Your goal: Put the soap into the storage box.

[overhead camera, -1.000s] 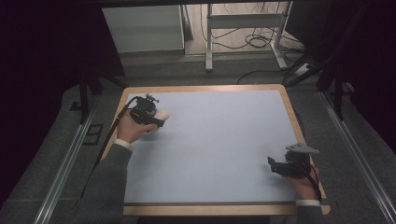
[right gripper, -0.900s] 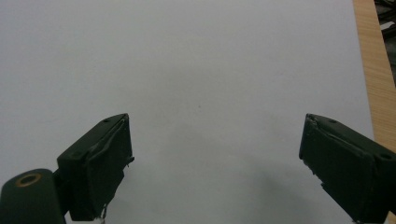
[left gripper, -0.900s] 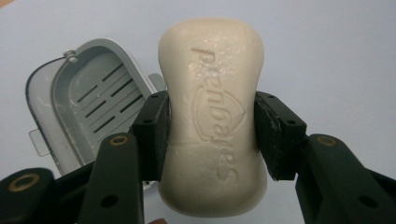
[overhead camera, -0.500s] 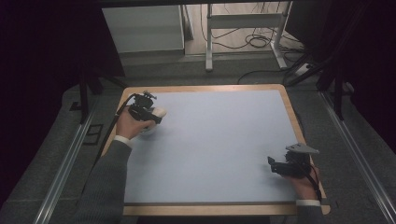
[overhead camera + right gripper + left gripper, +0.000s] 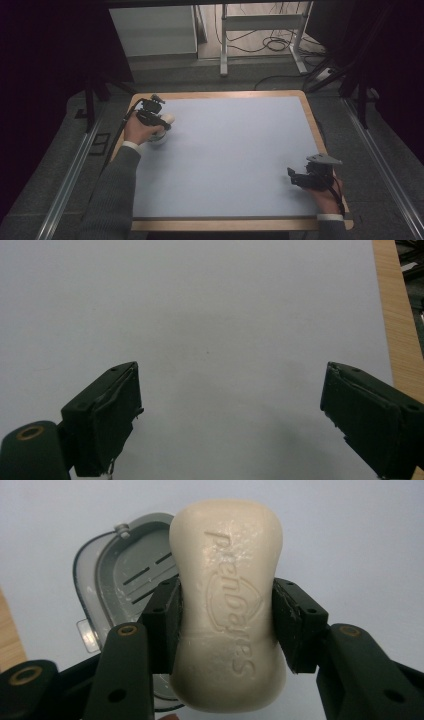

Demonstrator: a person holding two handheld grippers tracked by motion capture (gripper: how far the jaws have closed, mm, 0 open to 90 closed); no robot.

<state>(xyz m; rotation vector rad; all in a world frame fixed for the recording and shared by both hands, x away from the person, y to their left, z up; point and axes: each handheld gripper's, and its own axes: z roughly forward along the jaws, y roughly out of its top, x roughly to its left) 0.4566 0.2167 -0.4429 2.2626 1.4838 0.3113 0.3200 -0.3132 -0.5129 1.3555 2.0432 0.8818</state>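
**Soap gripped at the far-left corner**

Left tool clamps a cream, waisted bar of soap above a grey slotted plastic soap dish, near the far-left wooden rim of the pale blue surface. Wide bare room lies between the tools. Right tool gapes, holding nothing, near the right rim, its hand low.

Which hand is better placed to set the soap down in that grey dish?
Left. The left gripper already grips the soap between its fingers, with the grey dish just behind it. The right gripper sits open near the table's opposite corner.
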